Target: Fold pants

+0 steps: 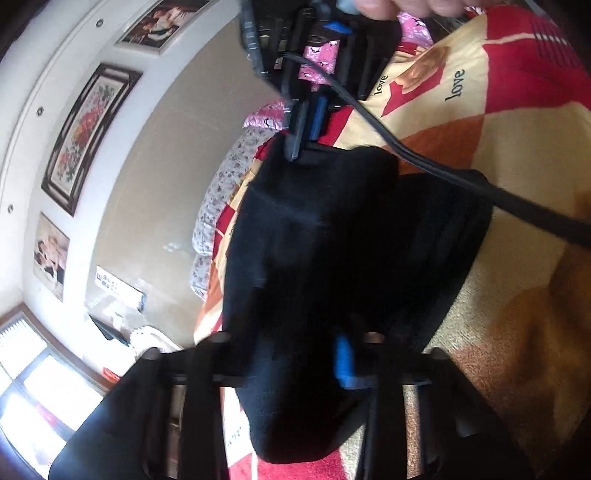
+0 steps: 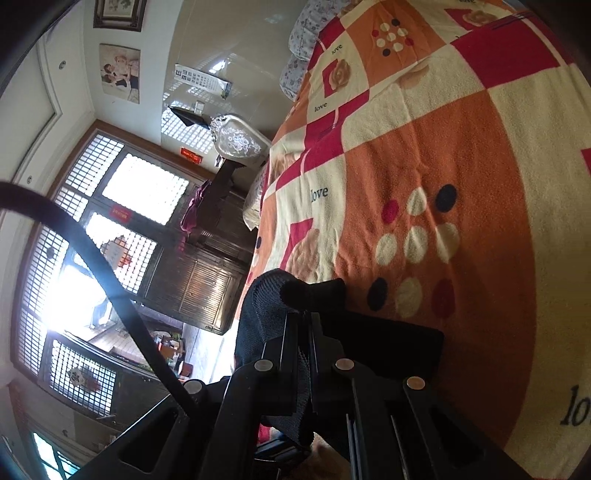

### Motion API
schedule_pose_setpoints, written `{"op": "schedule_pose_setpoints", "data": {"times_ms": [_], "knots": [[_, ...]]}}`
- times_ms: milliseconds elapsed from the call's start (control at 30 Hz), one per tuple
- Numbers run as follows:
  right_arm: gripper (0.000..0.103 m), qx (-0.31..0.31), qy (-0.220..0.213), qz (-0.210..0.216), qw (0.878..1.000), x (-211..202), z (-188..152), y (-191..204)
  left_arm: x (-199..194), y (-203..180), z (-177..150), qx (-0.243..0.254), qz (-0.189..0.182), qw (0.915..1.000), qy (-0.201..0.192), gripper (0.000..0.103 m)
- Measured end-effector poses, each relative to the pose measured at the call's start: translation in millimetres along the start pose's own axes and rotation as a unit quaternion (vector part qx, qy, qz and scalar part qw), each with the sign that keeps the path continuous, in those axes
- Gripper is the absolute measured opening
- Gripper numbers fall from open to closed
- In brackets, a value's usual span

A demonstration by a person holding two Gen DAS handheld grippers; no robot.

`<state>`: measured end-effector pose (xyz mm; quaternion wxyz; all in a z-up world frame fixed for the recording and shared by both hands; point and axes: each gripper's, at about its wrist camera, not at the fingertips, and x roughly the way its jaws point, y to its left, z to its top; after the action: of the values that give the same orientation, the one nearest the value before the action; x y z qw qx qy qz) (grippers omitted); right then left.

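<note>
The black pants (image 1: 332, 240) hang limp over the patterned bed (image 2: 461, 147), soft and light, likely to sag between the 2 holds. The right tongs (image 2: 301, 332) pinch an edge of the fabric; the left tongs (image 1: 295, 369) pinch the opposite end. Gripping hems or corners looks best.

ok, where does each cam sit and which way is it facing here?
Left wrist: on the left gripper, looking along its fingers across the black pants to the right gripper, a hand and the wall pictures.
Right wrist: on the right gripper, shut on a pants edge, facing over the patterned blanket toward the windows.
Shared: pants, blanket, floral pillow.
</note>
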<state>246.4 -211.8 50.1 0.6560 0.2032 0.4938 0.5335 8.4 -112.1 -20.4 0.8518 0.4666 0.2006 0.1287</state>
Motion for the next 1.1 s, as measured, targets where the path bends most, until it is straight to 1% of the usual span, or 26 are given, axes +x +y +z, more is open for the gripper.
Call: {"op": "schedule_pose_setpoints", "data": {"times_ms": [33,133,300,400,433,500,567,600,667,700,733,800,833,867,900,933,967,1000,1033,1067,1100], "knots": [[0.004,0.007,0.003,-0.003,1.000,1.3,-1.6,-5.8,-1.3,0.3,1.3,-0.002,-0.005,1.0000,-0.004,0.021],[0.004,0.023,0.009,-0.012,1.000,4.8,-9.8,-22.0,-2.7,0.5,1.1,-0.004,-0.017,0.9998,-0.010,0.017],[0.004,0.047,0.012,-0.015,0.999,2.9,-26.5,-41.6,-8.1,6.7,4.7,-0.024,-0.040,0.9986,-0.026,0.017],[0.004,0.051,0.016,-0.040,0.998,8.0,-33.4,-51.4,-2.3,-2.3,6.8,-0.004,-0.039,0.9991,-0.018,0.017],[0.004,0.052,0.017,-0.049,0.997,12.0,-34.4,-56.0,-1.2,-5.5,7.6,0.001,-0.036,0.9992,-0.015,0.020],[0.004,0.061,0.004,-0.042,0.997,14.5,-35.1,-64.5,-1.0,-8.2,9.4,0.008,-0.026,0.9996,-0.011,0.026],[0.004,0.064,-0.006,-0.033,0.997,12.8,-36.4,-66.7,-6.3,-8.1,8.9,0.006,-0.028,0.9995,-0.012,0.026],[0.005,0.068,-0.009,-0.030,0.997,10.5,-37.8,-66.6,-11.5,-4.3,7.0,-0.004,-0.039,0.9992,-0.013,0.026],[0.008,0.059,-0.024,-0.038,0.997,-0.7,-39.9,-61.8,-23.9,10.9,3.7,-0.042,-0.075,0.9962,-0.015,0.031],[0.008,0.046,-0.041,-0.054,0.997,-9.3,-40.2,-56.4,-29.2,19.7,2.2,-0.063,-0.089,0.9938,-0.019,0.035],[0.008,0.018,-0.062,-0.074,0.995,-21.7,-40.5,-46.7,-37.2,26.7,-3.3,-0.089,-0.102,0.9906,-0.022,0.035],[0.009,-0.036,-0.085,-0.100,0.991,-37.2,-40.6,-26.5,-46.9,48.6,-12.2,-0.152,-0.129,0.9796,-0.023,0.035],[0.010,-0.079,-0.092,-0.109,0.987,-44.0,-42.0,-10.7,-48.0,62.9,-17.7,-0.191,-0.138,0.9717,-0.021,0.035],[0.011,-0.124,-0.091,-0.110,0.982,-46.5,-45.2,5.7,-47.4,72.3,-23.5,-0.227,-0.145,0.9630,-0.015,0.035],[0.016,-0.179,-0.081,-0.105,0.975,-44.6,-51.1,24.3,-42.8,84.6,-30.7,-0.270,-0.156,0.9501,-0.005,0.035],[0.021,-0.243,-0.065,-0.101,0.963,-39.1,-59.7,44.0,-34.3,97.9,-37.7,-0.316,-0.171,0.9334,0.006,0.036],[0.024,-0.293,-0.049,-0.101,0.950,-30.6,-69.5,60.3,-25.4,106.9,-42.0,-0.350,-0.188,0.9177,0.017,0.036],[0.031,-0.340,-0.027,-0.105,0.934,-19.3,-80.0,74.1,-15.9,113.1,-45.0,-0.376,-0.203,0.9035,0.027,0.036],[0.032,-0.367,-0.011,-0.111,0.924,-8.1,-88.0,81.1,-6.2,115.1,-44.4,-0.389,-0.213,0.8955,0.036,0.036],[0.032,-0.389,0.004,-0.118,0.914,2.4,-97.1,83.4,2.8,111.6,-42.5,-0.395,-0.222,0.8906,0.046,0.036],[0.032,-0.402,0.023,-0.129,0.906,13.8,-103.1,81.9,12.9,107.3,-40.9,-0.399,-0.233,0.8846,0.063,0.036]]}}
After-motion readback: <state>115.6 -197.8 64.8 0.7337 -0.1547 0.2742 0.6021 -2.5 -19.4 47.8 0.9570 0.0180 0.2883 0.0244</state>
